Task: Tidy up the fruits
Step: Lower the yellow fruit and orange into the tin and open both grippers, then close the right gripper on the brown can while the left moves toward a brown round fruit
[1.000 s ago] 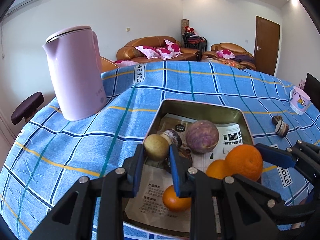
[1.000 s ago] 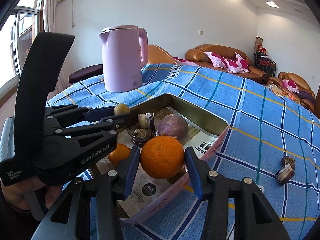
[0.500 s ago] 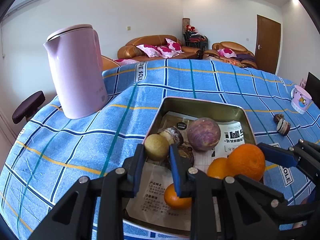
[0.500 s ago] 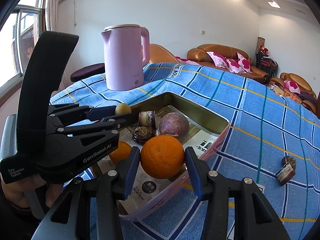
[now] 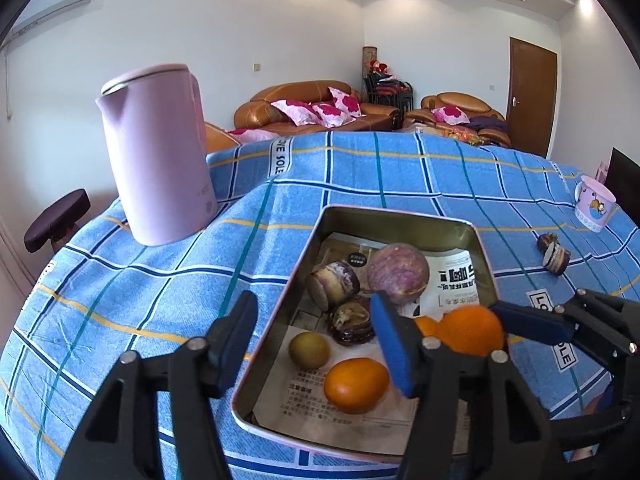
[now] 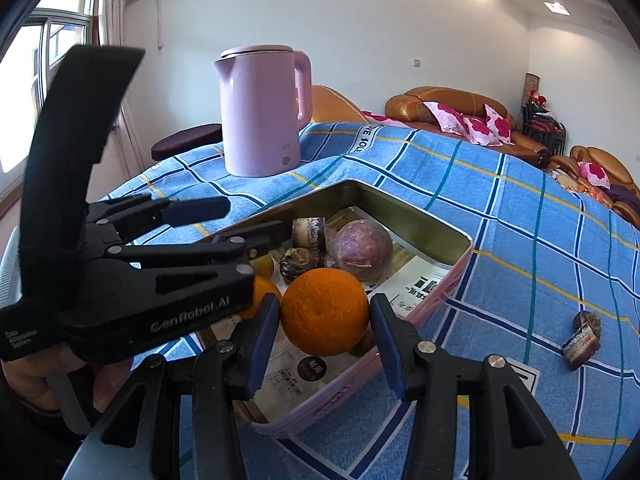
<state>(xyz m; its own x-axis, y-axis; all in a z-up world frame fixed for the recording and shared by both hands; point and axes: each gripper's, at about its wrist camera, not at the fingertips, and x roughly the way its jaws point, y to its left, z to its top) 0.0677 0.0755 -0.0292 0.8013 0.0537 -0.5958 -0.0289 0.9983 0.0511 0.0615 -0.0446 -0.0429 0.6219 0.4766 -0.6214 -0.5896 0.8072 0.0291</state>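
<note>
A pink metal tin (image 5: 400, 216) lined with newspaper sits on the blue checked cloth. In it lie a small green-brown fruit (image 5: 309, 350), an orange (image 5: 356, 386), a round purple fruit (image 5: 398, 273) and cut purple pieces (image 5: 334, 286). My left gripper (image 5: 316, 344) is open and empty, its jaws astride the tin's near left wall above the small fruit. My right gripper (image 6: 325, 330) is shut on a large orange (image 6: 325, 312) and holds it over the tin's near right edge (image 6: 460, 264); it also shows in the left wrist view (image 5: 472, 330).
A tall pink kettle (image 5: 158, 156) stands on the cloth to the tin's left. Cut purple fruit halves (image 5: 554, 252) lie on the cloth right of the tin, and a pink cup (image 5: 594, 208) stands at the far right. Sofas are behind the table.
My left gripper has opened and let go of the small green-brown fruit, which now lies in the tin. My right gripper still holds the large orange.
</note>
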